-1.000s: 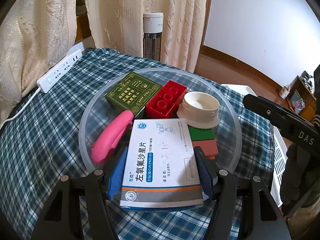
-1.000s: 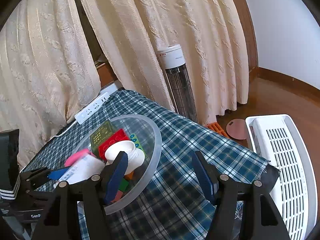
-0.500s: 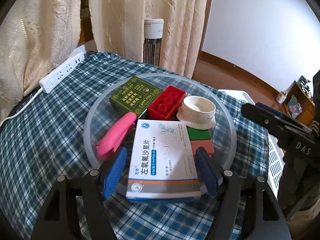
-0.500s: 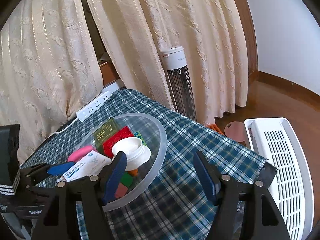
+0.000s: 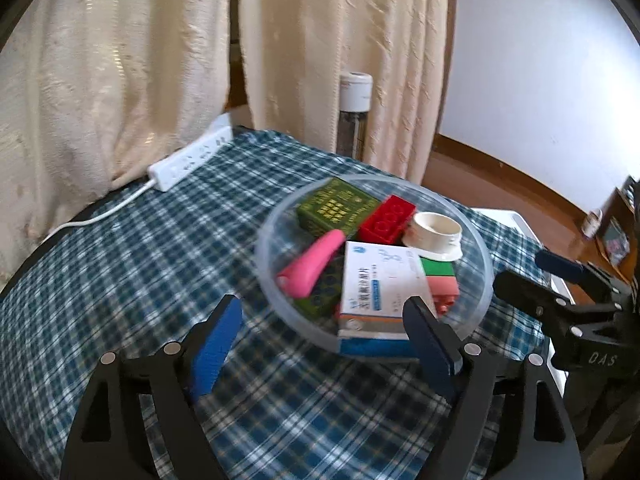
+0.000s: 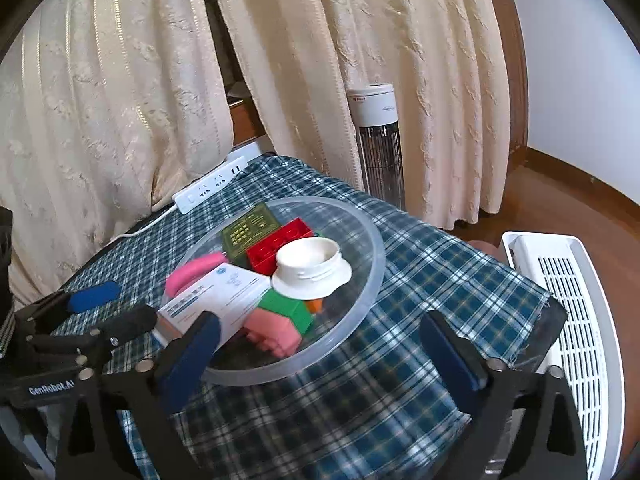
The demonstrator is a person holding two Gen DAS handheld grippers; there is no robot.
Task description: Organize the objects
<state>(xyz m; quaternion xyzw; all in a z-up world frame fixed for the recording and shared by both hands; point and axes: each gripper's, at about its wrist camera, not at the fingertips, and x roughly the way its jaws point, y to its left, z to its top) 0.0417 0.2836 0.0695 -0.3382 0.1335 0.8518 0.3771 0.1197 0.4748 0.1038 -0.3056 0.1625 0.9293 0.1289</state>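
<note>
A clear plastic bowl (image 5: 478, 240) (image 6: 372, 236) stands on the plaid cloth. It holds a white medicine box (image 5: 380, 280) (image 6: 218, 298), a pink oblong item (image 5: 310, 266) (image 6: 194, 270), a green box (image 5: 336, 206) (image 6: 250, 232), a red brick (image 5: 386, 218) (image 6: 276, 242), a white lid (image 5: 434, 236) (image 6: 310, 268), and green (image 5: 438, 268) and pink bricks (image 6: 274, 332). My left gripper (image 5: 324, 344) is open and empty, just short of the bowl's near rim. My right gripper (image 6: 324, 354) is open and empty at the bowl's right side.
A white power strip (image 5: 192, 158) (image 6: 210, 190) lies at the table's far edge by cream curtains. A tower heater (image 6: 378, 140) stands behind the table. A white slatted appliance (image 6: 572, 320) sits on the floor to the right. Plaid cloth lies bare to the left of the bowl.
My left gripper let go of the white medicine box, which now lies in the bowl, and drew back and up. My right gripper shifted slightly, still open.
</note>
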